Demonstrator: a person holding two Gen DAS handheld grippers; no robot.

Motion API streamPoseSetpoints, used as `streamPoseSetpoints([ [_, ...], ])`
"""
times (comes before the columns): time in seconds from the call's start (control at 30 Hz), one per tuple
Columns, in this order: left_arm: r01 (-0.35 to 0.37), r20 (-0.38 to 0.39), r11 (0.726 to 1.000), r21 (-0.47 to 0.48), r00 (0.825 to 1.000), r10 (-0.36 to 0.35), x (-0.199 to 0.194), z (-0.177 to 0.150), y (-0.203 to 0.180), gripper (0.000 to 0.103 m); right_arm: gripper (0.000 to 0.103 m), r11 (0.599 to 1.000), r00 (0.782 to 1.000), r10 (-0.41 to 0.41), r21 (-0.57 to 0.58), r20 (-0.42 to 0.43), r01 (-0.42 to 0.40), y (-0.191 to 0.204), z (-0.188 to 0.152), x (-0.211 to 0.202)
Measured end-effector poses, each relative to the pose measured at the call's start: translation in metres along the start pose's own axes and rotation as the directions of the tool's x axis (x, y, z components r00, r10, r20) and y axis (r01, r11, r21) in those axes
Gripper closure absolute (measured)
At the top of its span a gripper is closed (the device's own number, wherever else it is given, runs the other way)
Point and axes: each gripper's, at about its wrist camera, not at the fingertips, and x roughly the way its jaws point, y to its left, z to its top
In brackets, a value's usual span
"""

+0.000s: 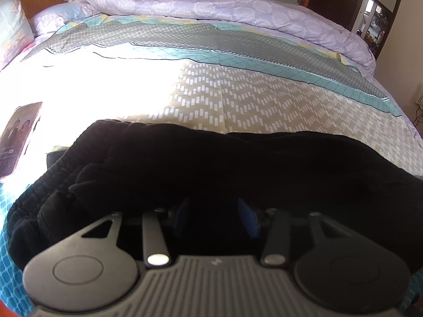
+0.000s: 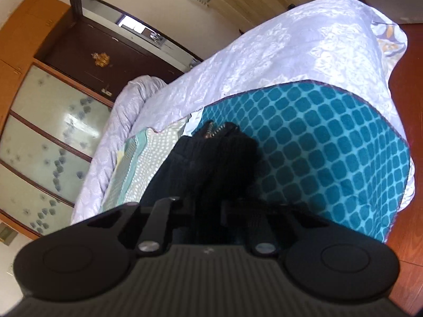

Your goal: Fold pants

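My left gripper (image 1: 215,211) sits buried in the black pants (image 1: 185,163); its blue fingers (image 1: 247,218) stand partly apart with cloth bunched between them, though I cannot tell if they pinch it. My right gripper (image 2: 211,206) is closed on the pants (image 2: 208,158), which hang onto the teal blanket (image 2: 330,145). Beyond lie the patterned bedspread (image 1: 251,97), a phone (image 1: 18,137) and the lilac duvet (image 1: 211,8).

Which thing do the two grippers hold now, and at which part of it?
Both seem to hold the black pants. The left gripper is buried in cloth beside the ribbed waistband; the right gripper grips bunched cloth, exact part unclear.
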Motion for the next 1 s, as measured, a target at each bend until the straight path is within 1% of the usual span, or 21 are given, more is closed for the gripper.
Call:
streamPoseSetpoints([
  [0.07,0.041,0.025,0.999,-0.022,0.999,-0.040,-0.011,0.000,0.003,0.063,0.087,0.998,0.999,0.042,-0.056,0.012,-0.042,0.020,0.001,-0.010],
  [0.17,0.094,0.074,0.994,-0.053,0.993,-0.090,-0.030,0.001,0.006,0.063,0.087,0.967,0.993,0.121,-0.226,0.005,-0.117,0.069,-0.006,-0.030],
  [0.2,0.112,0.095,0.992,-0.060,0.990,-0.106,-0.037,0.001,0.006,0.063,0.087,0.945,0.989,0.144,-0.295,-0.012,-0.141,0.088,-0.012,-0.037],
  [0.27,0.138,0.135,0.989,-0.062,0.982,-0.128,-0.049,0.001,0.006,0.063,0.087,0.870,0.981,0.182,-0.453,-0.071,-0.194,0.125,-0.034,-0.048],
  [0.33,0.157,0.152,0.986,-0.061,0.978,-0.146,-0.056,0.000,0.006,0.061,0.087,0.760,0.970,0.180,-0.604,-0.161,-0.241,0.156,-0.069,-0.053],
  [0.4,0.173,0.152,0.983,-0.060,0.975,-0.162,-0.060,-0.001,0.008,0.060,0.085,0.624,0.962,0.123,-0.734,-0.246,-0.267,0.174,-0.113,-0.049],
  [0.43,0.173,0.150,0.983,-0.060,0.975,-0.163,-0.061,-0.002,0.010,0.060,0.081,0.563,0.958,0.080,-0.780,-0.277,-0.273,0.180,-0.135,-0.043],
  [0.47,0.172,0.148,0.983,-0.062,0.976,-0.161,-0.062,-0.004,0.012,0.059,0.077,0.495,0.950,0.010,-0.824,-0.311,-0.275,0.183,-0.163,-0.032],
  [0.5,0.171,0.147,0.983,-0.069,0.976,-0.159,-0.064,-0.006,0.016,0.059,0.060,0.428,0.940,-0.070,-0.862,-0.333,-0.273,0.182,-0.189,-0.021],
  [0.53,0.172,0.148,0.982,-0.078,0.976,-0.159,-0.067,-0.007,0.021,0.059,0.051,0.360,0.935,-0.137,-0.896,-0.327,-0.261,0.178,-0.210,-0.014],
  [0.57,0.175,0.153,0.981,-0.087,0.975,-0.160,-0.071,-0.009,0.027,0.059,0.051,0.266,0.940,-0.188,-0.936,-0.285,-0.231,0.175,-0.232,-0.009],
  [0.6,0.177,0.159,0.980,-0.093,0.974,-0.161,-0.075,-0.011,0.033,0.059,0.050,0.183,0.957,-0.186,-0.965,-0.223,-0.190,0.173,-0.247,-0.014],
  [0.63,0.178,0.166,0.979,-0.097,0.973,-0.160,-0.081,-0.014,0.041,0.058,0.047,0.127,0.968,-0.169,-0.978,-0.183,-0.163,0.174,-0.254,-0.024],
  [0.67,0.175,0.169,0.979,-0.102,0.973,-0.156,-0.084,-0.016,0.047,0.055,0.044,0.111,0.968,-0.162,-0.978,-0.192,-0.176,0.176,-0.255,-0.033],
  [0.7,0.173,0.170,0.979,-0.110,0.973,-0.153,-0.088,-0.019,0.055,0.055,0.034,0.123,0.964,-0.149,-0.972,-0.219,-0.202,0.178,-0.252,-0.043],
  [0.73,0.171,0.170,0.978,-0.118,0.974,-0.150,-0.090,-0.022,0.061,0.054,0.031,0.148,0.961,-0.124,-0.962,-0.247,-0.228,0.181,-0.247,-0.053],
  [0.77,0.164,0.169,0.978,-0.128,0.975,-0.142,-0.092,-0.024,0.067,0.054,0.031,0.163,0.958,-0.096,-0.953,-0.272,-0.254,0.185,-0.245,-0.063],
  [0.83,0.141,0.171,0.978,-0.155,0.979,-0.113,-0.094,-0.030,0.077,0.054,0.034,0.169,0.953,-0.053,-0.944,-0.297,-0.284,0.191,-0.238,-0.076],
  [0.87,0.131,0.175,0.976,-0.174,0.979,-0.101,-0.094,-0.031,0.082,0.054,0.037,0.181,0.955,-0.031,-0.941,-0.296,-0.286,0.195,-0.235,-0.081],
  [0.9,0.125,0.179,0.972,-0.199,0.980,-0.090,-0.095,-0.033,0.087,0.054,0.049,0.208,0.955,-0.014,-0.935,-0.298,-0.288,0.200,-0.230,-0.081],
  [1.0,0.125,0.188,0.958,-0.256,0.979,-0.078,-0.096,-0.033,0.100,0.054,0.074,0.343,0.947,-0.015,-0.891,-0.321,-0.296,0.203,-0.217,-0.063],
])
